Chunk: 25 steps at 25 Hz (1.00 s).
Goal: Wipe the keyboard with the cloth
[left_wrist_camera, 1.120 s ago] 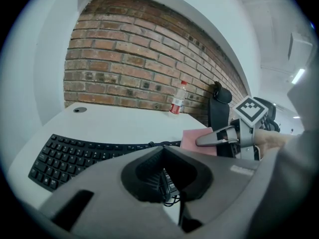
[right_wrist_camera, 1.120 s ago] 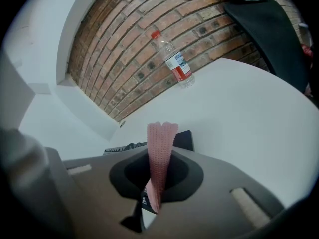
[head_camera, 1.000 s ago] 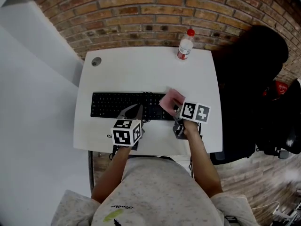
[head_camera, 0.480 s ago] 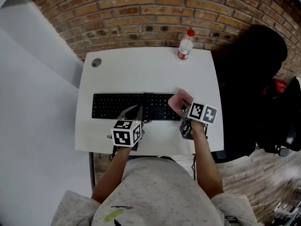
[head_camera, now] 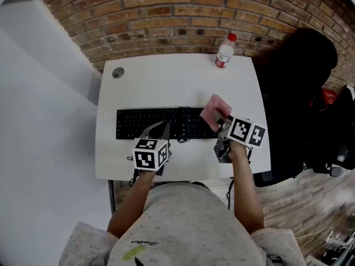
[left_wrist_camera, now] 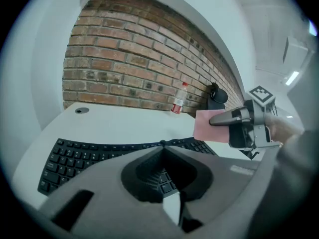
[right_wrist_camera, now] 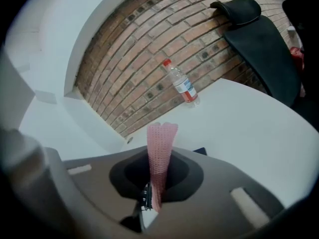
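- Right tool (head_camera: pixel 221 121): jaws clamped on a pink cloth (head_camera: pixel 212 108), which stands up out of them as a folded strip in the right gripper view.
- Cloth position: at the right end of the keyboard (head_camera: pixel 161 123). From the left gripper view it looks held a little clear of the keys, though contact cannot be ruled out.
- Key relation: the keyboard's long axis runs left to right, parallel to the near edge of the tabletop (head_camera: pixel 166 82). Nearly all of it lies to the left of the cloth, so a wipe would probably sweep leftward along that axis.
- Left tool (head_camera: pixel 160 128): jaws together and empty, over the keyboard's near side around mid-length. It is the nearer tool to most keys and seems placed to steady the keyboard.
- Surface: white, flat and mostly bare, with a bottle (head_camera: pixel 224 53) at the far right corner, well apart.
- Room: a brick wall (head_camera: pixel 183 15) behind the far edge.
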Each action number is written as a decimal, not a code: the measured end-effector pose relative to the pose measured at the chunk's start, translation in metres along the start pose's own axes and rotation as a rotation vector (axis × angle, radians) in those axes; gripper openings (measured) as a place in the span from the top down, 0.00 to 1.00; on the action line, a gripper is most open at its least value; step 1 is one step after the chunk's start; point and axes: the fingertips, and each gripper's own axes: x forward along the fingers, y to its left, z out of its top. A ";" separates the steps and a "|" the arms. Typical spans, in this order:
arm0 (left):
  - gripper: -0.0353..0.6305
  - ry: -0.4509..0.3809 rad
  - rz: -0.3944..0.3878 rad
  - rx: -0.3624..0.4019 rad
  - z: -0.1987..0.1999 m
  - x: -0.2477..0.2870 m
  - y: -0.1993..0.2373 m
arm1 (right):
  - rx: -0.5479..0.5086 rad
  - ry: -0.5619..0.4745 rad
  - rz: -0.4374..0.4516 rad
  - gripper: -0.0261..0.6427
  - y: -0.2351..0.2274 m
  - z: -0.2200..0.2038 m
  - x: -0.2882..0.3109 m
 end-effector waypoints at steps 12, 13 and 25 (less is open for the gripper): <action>0.95 -0.008 0.058 -0.039 -0.016 -0.056 0.079 | -0.061 0.084 0.143 0.92 0.122 -0.057 0.053; 0.95 -0.009 0.064 -0.042 -0.018 -0.061 0.087 | -0.063 0.094 0.154 0.92 0.132 -0.063 0.059; 0.95 -0.023 0.135 -0.092 -0.036 -0.118 0.165 | -0.081 0.226 0.279 0.92 0.238 -0.148 0.121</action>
